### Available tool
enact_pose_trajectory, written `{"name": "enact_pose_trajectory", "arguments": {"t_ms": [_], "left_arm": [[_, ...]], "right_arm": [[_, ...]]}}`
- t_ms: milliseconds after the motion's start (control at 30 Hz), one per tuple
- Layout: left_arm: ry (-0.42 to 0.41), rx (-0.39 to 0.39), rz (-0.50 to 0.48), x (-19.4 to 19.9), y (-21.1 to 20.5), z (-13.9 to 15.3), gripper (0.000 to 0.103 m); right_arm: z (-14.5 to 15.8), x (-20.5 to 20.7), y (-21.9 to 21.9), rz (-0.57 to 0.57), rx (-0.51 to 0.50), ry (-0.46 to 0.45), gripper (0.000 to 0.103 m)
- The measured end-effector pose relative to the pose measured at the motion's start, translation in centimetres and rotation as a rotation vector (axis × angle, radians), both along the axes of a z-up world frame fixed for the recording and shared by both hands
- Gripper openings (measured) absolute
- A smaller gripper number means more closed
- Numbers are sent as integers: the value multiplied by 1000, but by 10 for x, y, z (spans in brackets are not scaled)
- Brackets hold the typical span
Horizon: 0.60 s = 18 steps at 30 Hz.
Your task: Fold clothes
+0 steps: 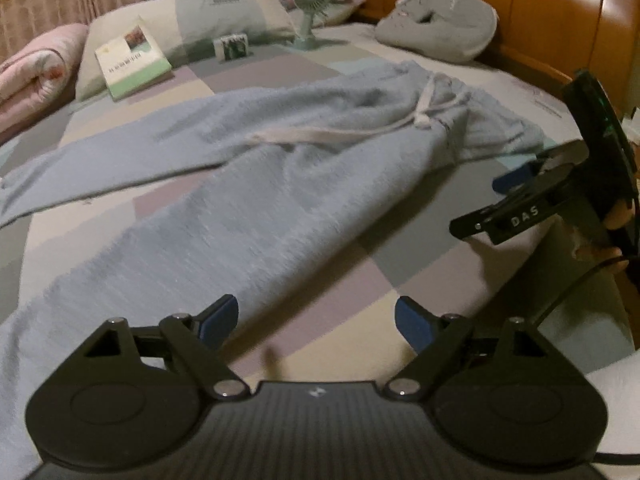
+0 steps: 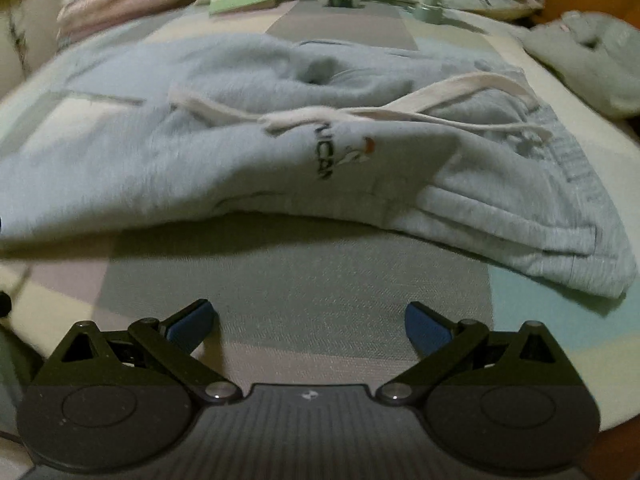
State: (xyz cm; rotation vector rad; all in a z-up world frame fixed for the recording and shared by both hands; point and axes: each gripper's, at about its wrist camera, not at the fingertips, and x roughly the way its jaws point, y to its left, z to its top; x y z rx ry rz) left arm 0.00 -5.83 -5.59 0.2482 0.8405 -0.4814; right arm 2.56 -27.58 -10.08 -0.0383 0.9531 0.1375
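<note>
Light blue sweatpants (image 1: 256, 184) lie spread on a bed with a checked sheet (image 1: 384, 264); the waistband with its white drawstring (image 1: 320, 134) is at the far right, the legs run toward the near left. My left gripper (image 1: 316, 322) hovers open over the near leg's edge, nothing between its blue pads. My right gripper (image 1: 504, 204) shows at the right edge, held by a hand, short of the waist. In the right wrist view my right gripper (image 2: 308, 326) is open above bare sheet, just before the waistband (image 2: 460, 208) of the pants (image 2: 240, 148) with dark lettering.
At the head of the bed lie a pillow (image 1: 224, 12), a book (image 1: 130, 60), a small box (image 1: 231, 47), a green desk fan (image 1: 310, 8), a grey cushion (image 1: 440, 26) and a rolled pink quilt (image 1: 32, 72). A wooden headboard (image 1: 520, 4) is at right. A person sits behind the pillow.
</note>
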Motion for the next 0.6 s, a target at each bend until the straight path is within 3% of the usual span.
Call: {"name": "enact_pose_trajectory", "arguments": {"t_ms": [233, 600], "left_arm": [[82, -12, 2, 3, -3, -20, 86], [16, -37, 87, 34, 25, -9, 86]], "right_arm": [[5, -6, -4, 5, 8, -24, 103], [39, 50, 19, 117, 15, -107, 103]]}}
